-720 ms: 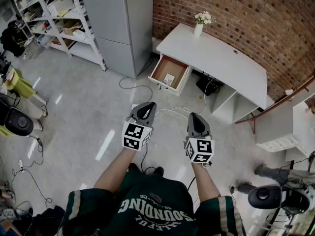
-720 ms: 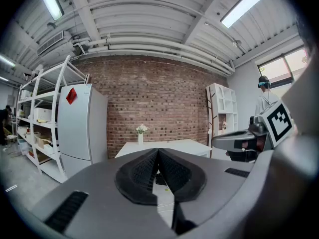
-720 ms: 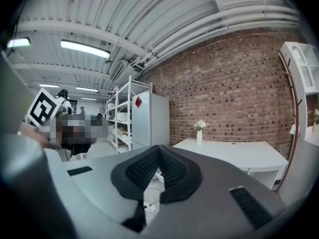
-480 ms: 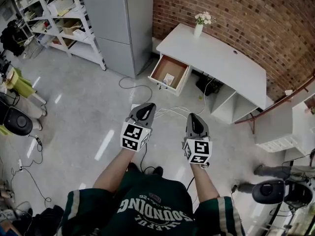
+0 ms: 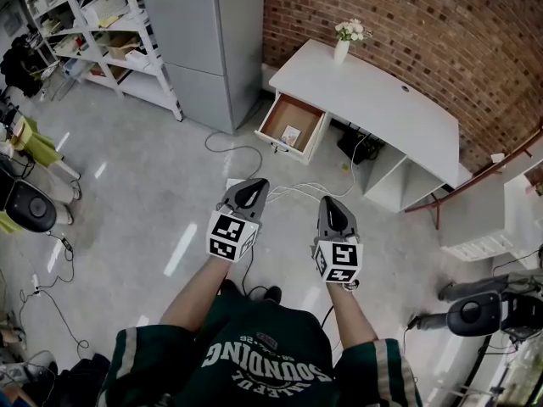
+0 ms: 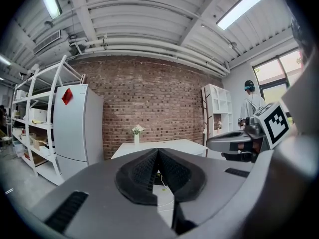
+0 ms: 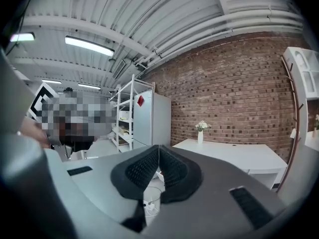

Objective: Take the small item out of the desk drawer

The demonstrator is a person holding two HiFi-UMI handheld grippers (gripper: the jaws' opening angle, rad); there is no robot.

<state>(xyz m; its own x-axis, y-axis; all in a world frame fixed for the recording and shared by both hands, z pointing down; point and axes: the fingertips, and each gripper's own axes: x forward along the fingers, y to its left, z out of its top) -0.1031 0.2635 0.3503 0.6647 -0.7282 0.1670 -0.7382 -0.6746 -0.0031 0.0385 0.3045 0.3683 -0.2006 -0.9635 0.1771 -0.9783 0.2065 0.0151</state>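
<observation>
A wide stretch of grey floor is seen between the person and the white bench, which stands against the brick wall; the approach is judged not yet made. The drawer at the bench's left end is found already pulled out, so the opening step can be counted as done.

Both tools are held low in front of the body, side by side and well apart from the drawer. The left gripper is empty, its fingers pressed together with nothing between them. The right gripper is likewise empty, its fingers closed tip to tip.

The small item, a pale flat thing, is seen lying on the drawer's bottom towards the front; what it is cannot be told from here. Nothing has been lifted out.

By this reading, nearly the whole task is left. The bench must be walked up to, one set of fingers spread, and the item pinched and raised clear of the drawer.
</observation>
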